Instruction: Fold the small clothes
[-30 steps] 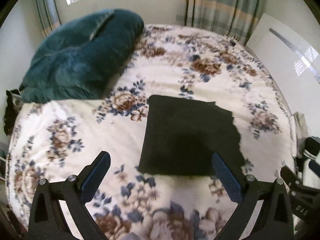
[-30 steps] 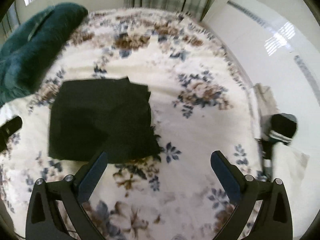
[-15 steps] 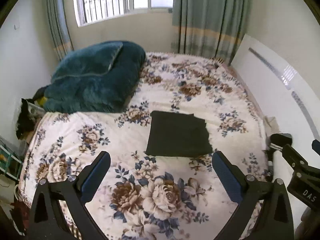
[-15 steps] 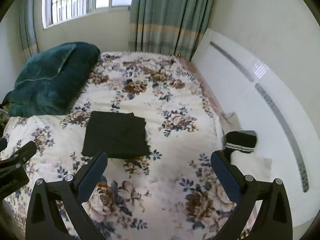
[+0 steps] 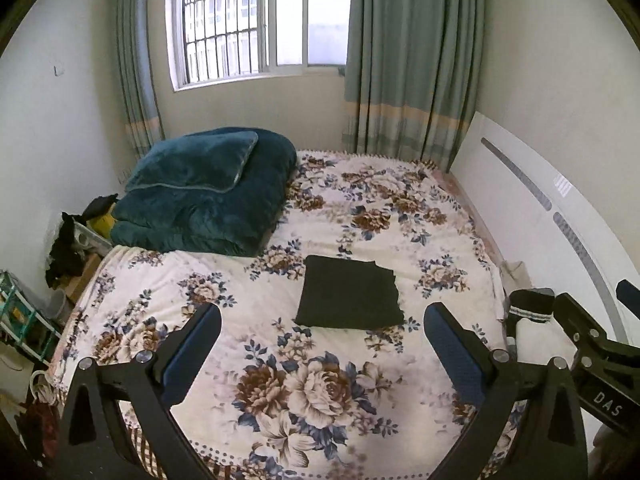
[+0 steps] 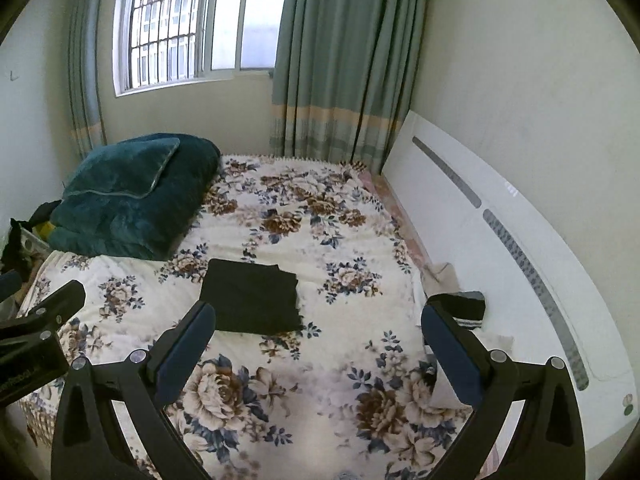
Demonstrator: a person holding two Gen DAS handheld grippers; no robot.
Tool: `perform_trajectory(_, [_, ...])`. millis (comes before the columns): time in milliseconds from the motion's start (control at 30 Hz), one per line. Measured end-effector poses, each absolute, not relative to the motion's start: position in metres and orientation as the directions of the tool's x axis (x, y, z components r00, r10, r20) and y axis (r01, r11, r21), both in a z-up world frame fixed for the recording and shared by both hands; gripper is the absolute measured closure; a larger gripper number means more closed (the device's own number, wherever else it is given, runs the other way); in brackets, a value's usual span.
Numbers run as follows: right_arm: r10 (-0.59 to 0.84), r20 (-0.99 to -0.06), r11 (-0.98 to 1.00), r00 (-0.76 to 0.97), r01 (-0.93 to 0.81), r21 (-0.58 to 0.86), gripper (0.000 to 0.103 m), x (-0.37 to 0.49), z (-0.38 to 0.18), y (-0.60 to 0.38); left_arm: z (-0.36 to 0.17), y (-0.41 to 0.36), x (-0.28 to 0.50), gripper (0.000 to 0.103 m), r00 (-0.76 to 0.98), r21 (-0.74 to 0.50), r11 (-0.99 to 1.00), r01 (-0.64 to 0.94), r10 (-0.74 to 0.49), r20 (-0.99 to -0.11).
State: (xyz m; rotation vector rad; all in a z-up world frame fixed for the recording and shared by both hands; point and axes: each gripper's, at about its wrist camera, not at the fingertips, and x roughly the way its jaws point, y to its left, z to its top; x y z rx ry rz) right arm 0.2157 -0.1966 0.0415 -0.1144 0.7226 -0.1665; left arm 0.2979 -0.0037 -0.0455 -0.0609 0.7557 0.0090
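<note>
Bed (image 5: pixel 168 280) with floral cover fills room below barred window (image 5: pixel 240 20); teal folded blanket (image 5: pixel 208 188) at far left corner; black garment (image 5: pixel 348 300) folded flat mid-bed, untouched; striped black sock (image 5: pixel 530 306) at right edge; left claw (image 5: pixel 320 344) and right claw (image 6: pixel 316 340) both spread apart, empty, above near edge

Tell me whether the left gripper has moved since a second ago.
Yes. The left gripper has pulled back and up from the folded black cloth, which now looks far smaller on the bed.

Folded garment (image 5: pixel 349 299) lies mid-bed (image 5: pixel 400 216), blanket (image 5: pixel 208 192) behind-left.
</note>
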Motion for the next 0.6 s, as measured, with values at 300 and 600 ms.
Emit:
perform_trajectory(300, [-0.171, -0.624, 0.984, 0.762, 0.102, -0.145, 0.000, 0.183, 0.067, -0.201, -0.031, -0.006, 0.270, 0.000, 0.743, -0.057, 0.998, -0.029, -0.017, -0.669])
perform_trajectory(600, [-0.162, -0.621, 0.986, 0.767, 0.096, -0.138, 0.000, 0.177, 0.072, -0.199, -0.026, -0.006, 0.260, 0.000, 0.753, -0.056, 0.998, -0.037, -0.010, -0.658])
